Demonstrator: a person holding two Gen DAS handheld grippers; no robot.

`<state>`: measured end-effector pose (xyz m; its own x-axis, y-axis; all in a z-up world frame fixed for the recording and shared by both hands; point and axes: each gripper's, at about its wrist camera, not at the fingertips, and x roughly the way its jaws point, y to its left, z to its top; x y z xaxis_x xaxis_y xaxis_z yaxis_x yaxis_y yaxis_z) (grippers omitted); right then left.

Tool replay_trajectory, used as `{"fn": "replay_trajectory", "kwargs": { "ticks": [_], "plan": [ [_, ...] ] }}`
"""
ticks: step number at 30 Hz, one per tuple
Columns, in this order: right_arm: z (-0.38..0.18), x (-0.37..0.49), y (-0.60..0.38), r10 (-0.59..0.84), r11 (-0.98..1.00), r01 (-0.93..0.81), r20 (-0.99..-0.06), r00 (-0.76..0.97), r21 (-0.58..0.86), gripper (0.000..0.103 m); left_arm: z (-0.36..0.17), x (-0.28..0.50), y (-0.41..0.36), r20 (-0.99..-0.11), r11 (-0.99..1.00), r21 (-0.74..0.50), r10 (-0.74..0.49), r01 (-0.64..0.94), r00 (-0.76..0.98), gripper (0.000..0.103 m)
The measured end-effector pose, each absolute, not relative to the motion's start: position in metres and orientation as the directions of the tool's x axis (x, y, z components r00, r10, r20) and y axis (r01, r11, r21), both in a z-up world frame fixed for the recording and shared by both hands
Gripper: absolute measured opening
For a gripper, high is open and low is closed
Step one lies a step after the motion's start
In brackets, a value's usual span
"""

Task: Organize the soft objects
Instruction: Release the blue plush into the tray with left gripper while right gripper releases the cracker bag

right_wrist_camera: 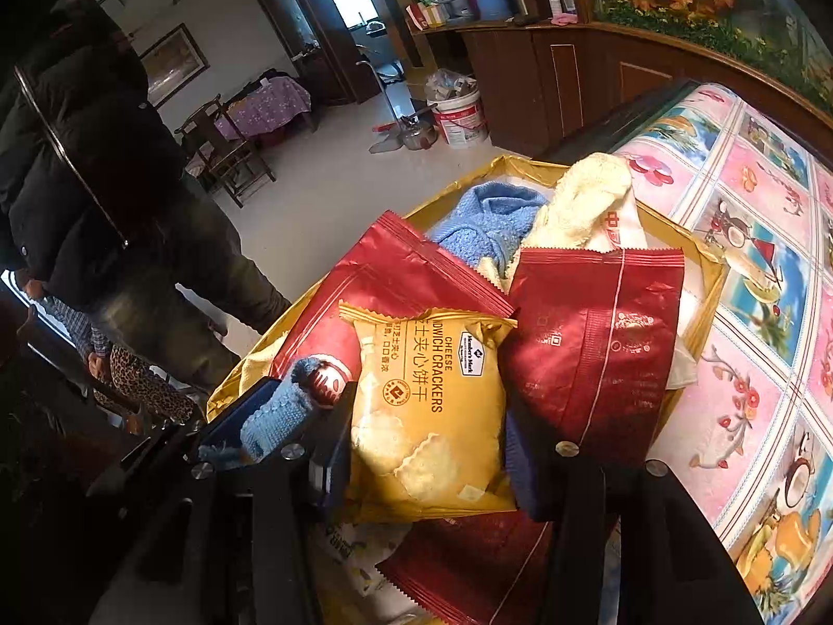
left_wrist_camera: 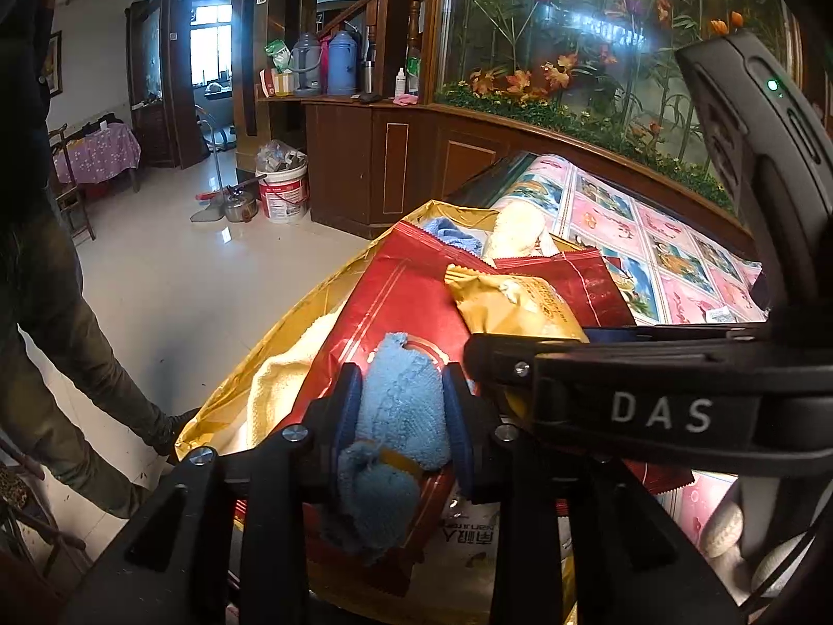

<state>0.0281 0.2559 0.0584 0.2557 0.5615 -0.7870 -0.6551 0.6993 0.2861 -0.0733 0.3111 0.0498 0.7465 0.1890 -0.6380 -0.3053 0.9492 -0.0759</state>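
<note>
My left gripper (left_wrist_camera: pixel 401 396) is shut on a small light-blue cloth (left_wrist_camera: pixel 388 495), held just above a large red packet (left_wrist_camera: pixel 406 302) in the gold box (left_wrist_camera: pixel 291 323). In the right wrist view the same cloth (right_wrist_camera: pixel 276 416) shows at the left. My right gripper (right_wrist_camera: pixel 432 448) is shut on a yellow cheese cracker packet (right_wrist_camera: pixel 432 390), one finger on each side. Two red packets (right_wrist_camera: pixel 598 354) lie under and beside it. At the far end of the box lie a blue towel (right_wrist_camera: pixel 489 219) and a cream towel (right_wrist_camera: pixel 588 203). A yellow towel (left_wrist_camera: pixel 281 380) lies along the box's left wall.
The box stands on a table with a pink and blue picture cloth (right_wrist_camera: pixel 755 364). A person in a dark jacket (right_wrist_camera: pixel 93 156) stands close on the left. Beyond are a wooden cabinet (left_wrist_camera: pixel 416 156), a white bucket (left_wrist_camera: pixel 284 192) and a tiled floor (left_wrist_camera: pixel 172 281).
</note>
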Motion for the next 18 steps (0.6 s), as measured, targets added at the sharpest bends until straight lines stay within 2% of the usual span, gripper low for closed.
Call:
{"fn": "replay_trajectory", "kwargs": {
  "ticks": [4,5,6,7,8,9,14,18],
  "plan": [
    [0.062,0.024,0.256,0.562,0.696,-0.666,-0.781,0.273,0.268,0.053,0.051,-0.073,0.31,-0.637,0.946,-0.056,0.212,-0.319,0.741,0.044],
    [0.064,0.023,0.254,0.571,0.698,-0.659,-0.773,0.277,0.279,0.055,0.052,-0.073,0.311,-0.637,0.944,-0.062,0.212,-0.324,0.741,0.049],
    [0.067,0.024,0.25,0.587,0.696,-0.653,-0.76,0.278,0.299,0.062,0.052,-0.074,0.312,-0.636,0.942,-0.072,0.209,-0.327,0.742,0.057],
    [0.07,0.024,0.245,0.608,0.691,-0.645,-0.744,0.276,0.325,0.067,0.054,-0.075,0.314,-0.636,0.941,-0.08,0.207,-0.33,0.743,0.061],
    [0.073,0.026,0.241,0.623,0.686,-0.642,-0.731,0.276,0.343,0.073,0.054,-0.076,0.313,-0.636,0.939,-0.081,0.209,-0.334,0.742,0.071],
    [0.078,0.026,0.236,0.637,0.684,-0.638,-0.716,0.285,0.354,0.074,0.055,-0.076,0.314,-0.637,0.933,-0.071,0.23,-0.353,0.736,0.079],
    [0.104,0.013,0.217,0.652,0.688,-0.648,-0.67,0.354,0.327,0.074,0.064,-0.081,0.312,-0.621,0.922,-0.062,0.264,-0.381,0.738,0.081],
    [0.117,-0.004,0.198,0.622,0.727,-0.632,-0.648,0.44,0.268,0.081,0.072,-0.085,0.306,-0.602,0.921,-0.044,0.284,-0.387,0.746,0.081]
  ]
}}
